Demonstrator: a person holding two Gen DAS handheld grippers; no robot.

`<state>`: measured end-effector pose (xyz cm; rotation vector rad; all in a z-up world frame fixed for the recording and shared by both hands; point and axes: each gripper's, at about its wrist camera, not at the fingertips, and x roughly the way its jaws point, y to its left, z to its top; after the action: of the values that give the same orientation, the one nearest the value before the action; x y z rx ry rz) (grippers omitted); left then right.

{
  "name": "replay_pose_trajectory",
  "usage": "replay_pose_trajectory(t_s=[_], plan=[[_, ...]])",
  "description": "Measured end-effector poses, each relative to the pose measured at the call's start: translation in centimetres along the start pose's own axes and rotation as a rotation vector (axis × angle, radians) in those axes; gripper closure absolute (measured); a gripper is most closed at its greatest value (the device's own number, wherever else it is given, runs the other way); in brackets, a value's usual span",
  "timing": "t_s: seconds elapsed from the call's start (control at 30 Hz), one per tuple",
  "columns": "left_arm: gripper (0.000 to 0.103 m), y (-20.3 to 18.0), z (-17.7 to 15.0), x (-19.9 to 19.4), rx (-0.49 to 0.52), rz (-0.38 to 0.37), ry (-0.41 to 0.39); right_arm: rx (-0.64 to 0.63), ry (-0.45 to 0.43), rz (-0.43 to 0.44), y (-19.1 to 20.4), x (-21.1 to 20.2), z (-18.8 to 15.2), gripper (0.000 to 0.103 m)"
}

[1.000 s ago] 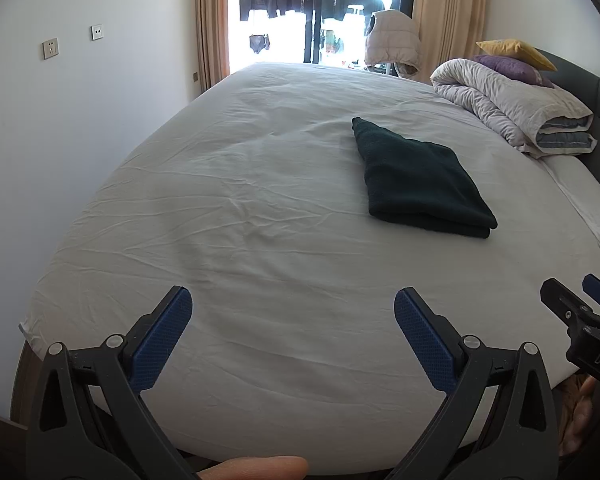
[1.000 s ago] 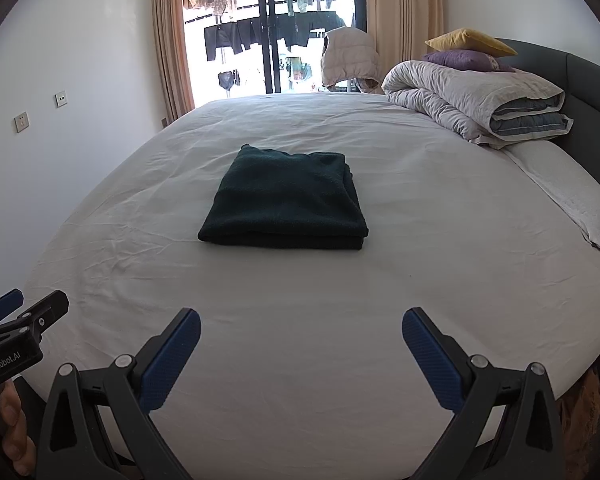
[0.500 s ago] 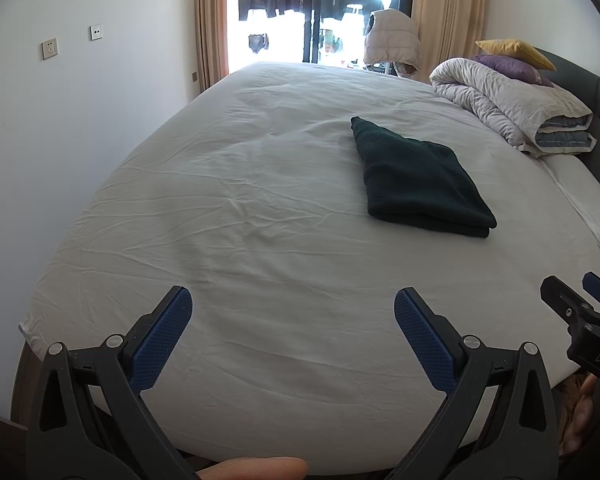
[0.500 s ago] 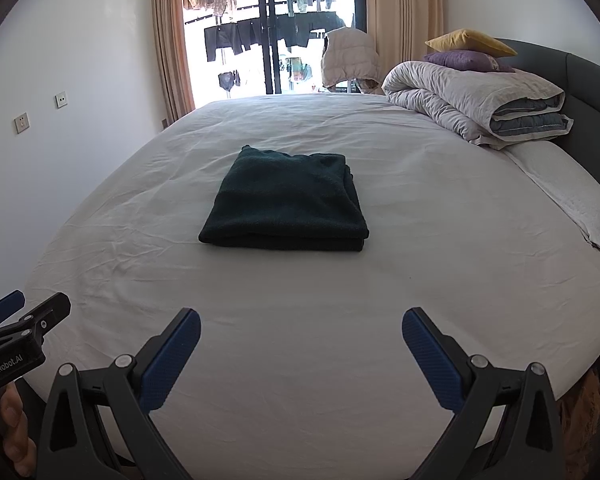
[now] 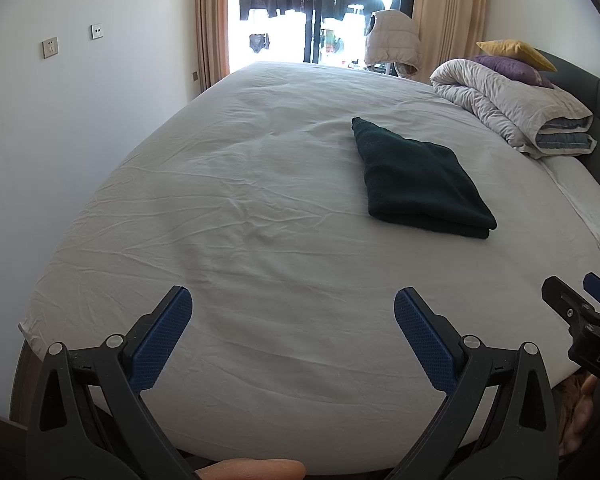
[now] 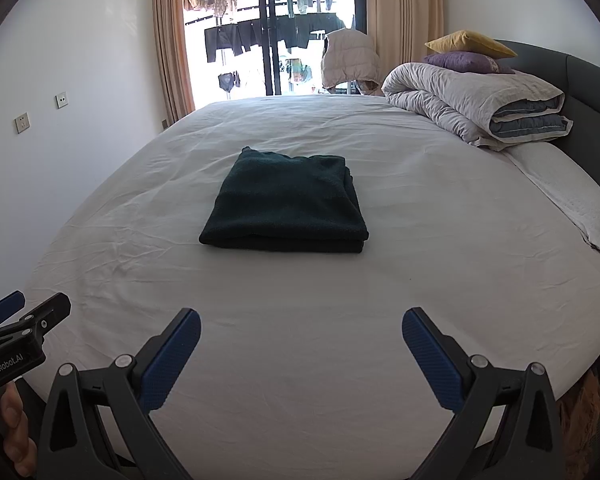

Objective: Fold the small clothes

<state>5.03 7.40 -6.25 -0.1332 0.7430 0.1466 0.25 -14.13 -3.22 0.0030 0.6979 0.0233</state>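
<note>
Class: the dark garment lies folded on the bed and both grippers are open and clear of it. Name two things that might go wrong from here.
1. The garment is a loose stack of layers; a grab at one edge might lift only the top layer and undo the fold.
2. It lies on a wrinkled sheet; the right gripper or left gripper may pinch the sheet too.

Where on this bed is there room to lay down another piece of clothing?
The white sheet lies bare between both open grippers and the folded dark green garment, also left of it toward the wall. The headboard side is crowded: rolled duvet, pillows, white towel.
</note>
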Motion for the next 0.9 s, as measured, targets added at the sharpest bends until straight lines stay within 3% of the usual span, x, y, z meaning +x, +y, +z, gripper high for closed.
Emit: replay_pose_trajectory(t_s=[0.9], plan=[[0.0, -0.09, -0.02, 0.08, -0.004, -0.001, 0.013, 0.015, 0.001, 0.0, -0.55, -0.02, 0.27, 0.0]])
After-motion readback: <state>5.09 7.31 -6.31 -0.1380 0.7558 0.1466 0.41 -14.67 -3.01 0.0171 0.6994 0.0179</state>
